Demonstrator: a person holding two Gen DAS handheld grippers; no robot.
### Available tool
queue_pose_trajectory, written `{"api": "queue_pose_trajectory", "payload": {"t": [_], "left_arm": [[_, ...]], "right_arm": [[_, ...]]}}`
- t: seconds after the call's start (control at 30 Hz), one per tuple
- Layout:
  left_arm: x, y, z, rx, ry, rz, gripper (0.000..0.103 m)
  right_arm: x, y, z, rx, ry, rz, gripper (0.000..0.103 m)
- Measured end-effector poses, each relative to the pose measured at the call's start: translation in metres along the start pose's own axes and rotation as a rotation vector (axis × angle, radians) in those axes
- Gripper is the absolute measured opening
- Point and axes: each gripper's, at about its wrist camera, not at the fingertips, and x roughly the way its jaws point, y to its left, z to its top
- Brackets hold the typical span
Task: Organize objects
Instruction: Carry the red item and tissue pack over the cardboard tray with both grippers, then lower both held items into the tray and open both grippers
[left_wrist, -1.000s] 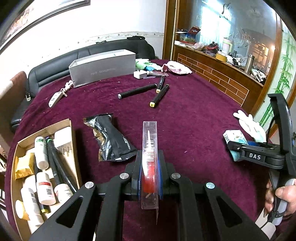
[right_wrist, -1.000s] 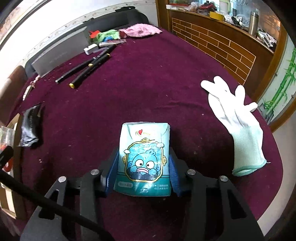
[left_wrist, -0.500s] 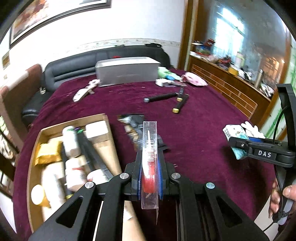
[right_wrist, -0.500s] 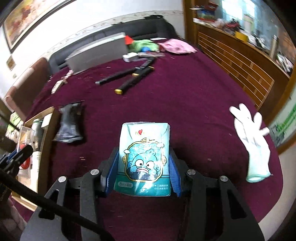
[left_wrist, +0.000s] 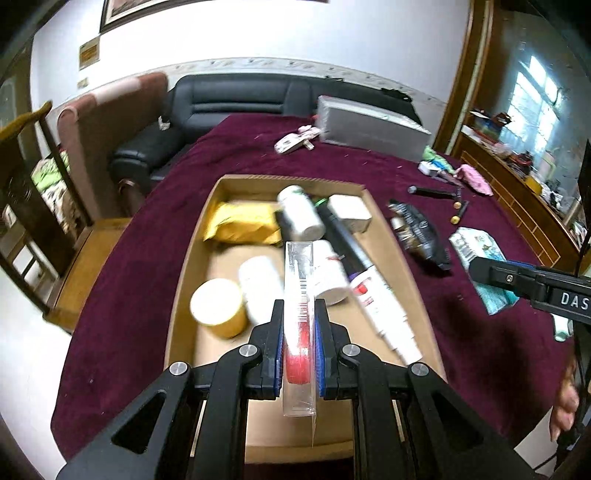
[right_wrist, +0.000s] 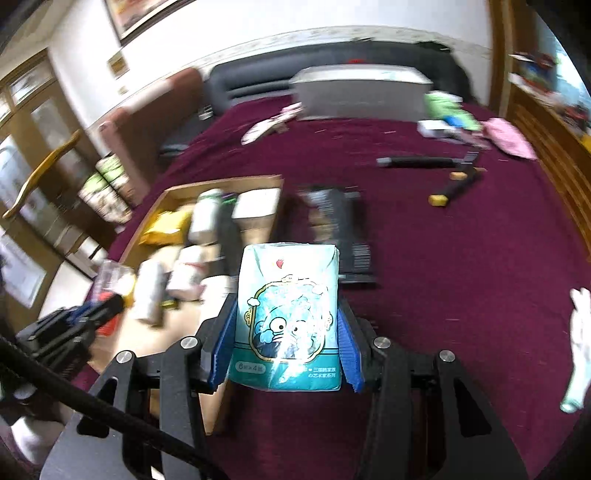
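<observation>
My left gripper is shut on a clear plastic package with a red item inside and holds it above a cardboard tray. The tray holds several white bottles, a yellow packet and dark tubes. My right gripper is shut on a light-blue cartoon tissue pack above the maroon table, just right of the tray. The right gripper also shows at the right of the left wrist view, with the tissue pack in it.
A black snack bag lies right of the tray. Black marker pens and a grey long box lie farther back. A white glove lies at the table's right edge. A black sofa stands behind the table.
Both grippers have swung left. The left gripper now hangs over the tray with its package. The right gripper has come up beside the tray with the tissue pack.
</observation>
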Motion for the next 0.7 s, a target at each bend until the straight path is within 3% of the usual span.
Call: {"api": "queue_pose_trajectory", "payload": {"t": [0.23,0.37,0.7], "left_arm": [[0.014,0.015,-0.013,-0.02,0.052,0.002,0.011],[0.02,0.022,-0.017,-0.024,0.072,-0.002,0.011],[0.021,0.028,-0.022,-0.028,0.081,-0.005,0.011]], "right_arm": [[0.041,0.049,-0.01,-0.078,0.108,0.107,0.048],[0.065,0.061,-0.018,-0.097,0.171,0.122,0.049],[0.068,0.085,-0.021,-0.162,0.162,0.129,0.048]]}}
